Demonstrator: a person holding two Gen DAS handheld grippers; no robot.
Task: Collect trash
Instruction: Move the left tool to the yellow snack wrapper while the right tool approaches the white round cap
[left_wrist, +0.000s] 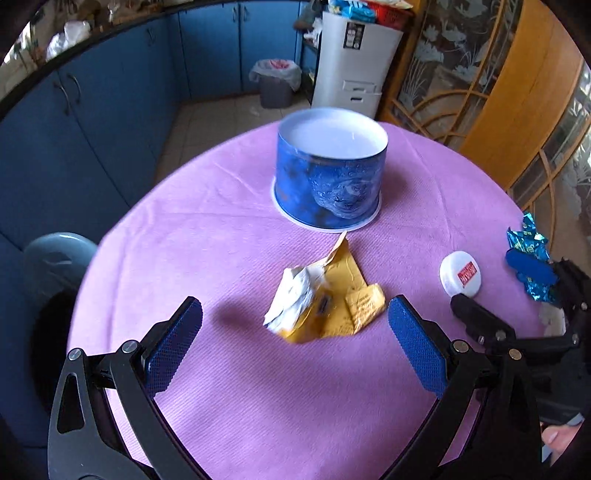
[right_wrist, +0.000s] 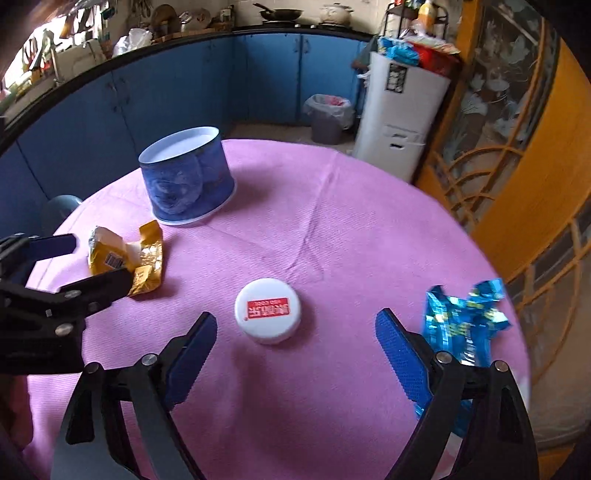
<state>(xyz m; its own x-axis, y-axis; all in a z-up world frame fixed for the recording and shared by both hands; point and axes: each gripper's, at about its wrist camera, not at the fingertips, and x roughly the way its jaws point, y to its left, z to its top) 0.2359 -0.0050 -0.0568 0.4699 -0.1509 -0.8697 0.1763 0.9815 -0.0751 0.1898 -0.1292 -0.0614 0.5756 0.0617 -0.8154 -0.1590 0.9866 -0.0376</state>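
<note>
My left gripper and right gripper are both wide open and hold nothing, above a round table with a pink cloth. The yellow wrapper lies before the left one; the white cap and blue wrapper lie near the right one. A blue tub stands further back. Blue cabinets and a lined bin are behind.

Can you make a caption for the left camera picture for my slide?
Open left tool hovers by a crumpled yellow wrapper near the blue tub.
</note>
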